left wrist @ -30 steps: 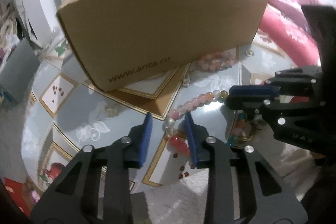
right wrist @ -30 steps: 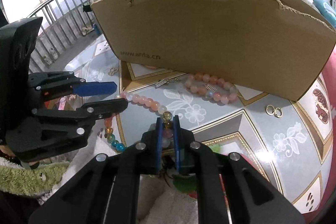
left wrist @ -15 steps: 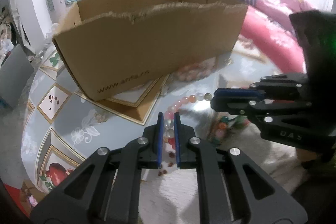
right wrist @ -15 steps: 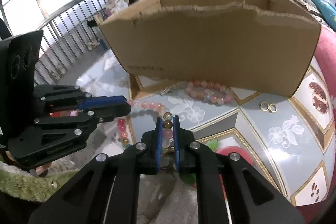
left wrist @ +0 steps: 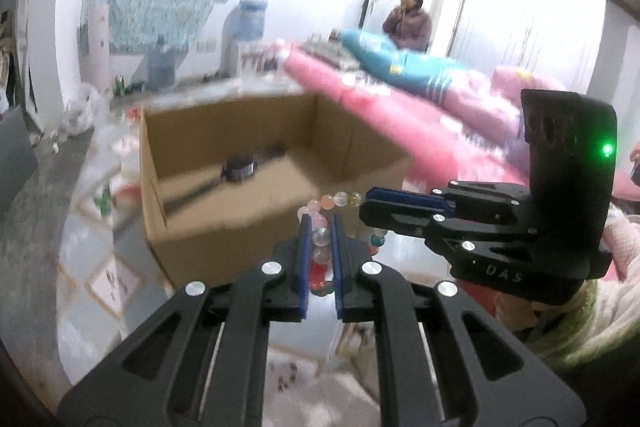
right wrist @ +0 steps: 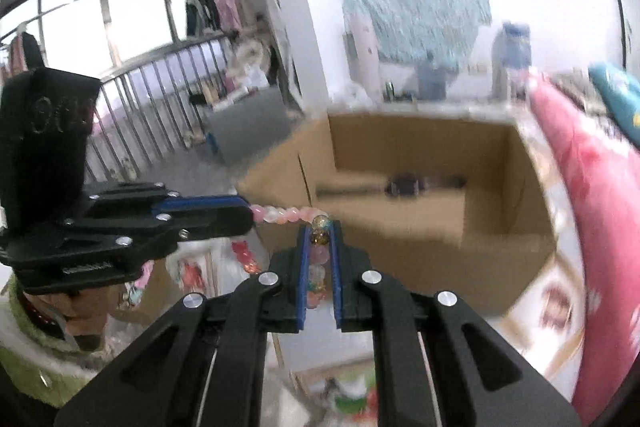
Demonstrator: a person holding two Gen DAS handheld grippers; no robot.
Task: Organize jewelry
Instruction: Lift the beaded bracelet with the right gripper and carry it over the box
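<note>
A: Left wrist view: left gripper (left wrist: 319,227) has its fingers pinched on the bead necklace (left wrist: 320,239), beads stacked in the slot. Right gripper (left wrist: 366,205) comes in from 3 o'clock, clamped on the same strand.

B: Confirmed from the right wrist view. Right gripper (right wrist: 319,231) is pressed onto an amber bead, pink beads below it. Short bead run goes to 9 o'clock into the left gripper (right wrist: 250,215).

A: Two grips likely keep the strand stretched, so it won't tangle or swing.

B: Rest of the necklace hangs in a loop below both grippers, clear of the table.

A: Cardboard box (left wrist: 240,211) sits at 11 o'clock, open top, dark watch-like item (left wrist: 238,169) on its floor. Blurred.

B: Box (right wrist: 420,235) at 1 o'clock for me. Necklace is just short of its near wall; my read, it goes in there next.
</note>
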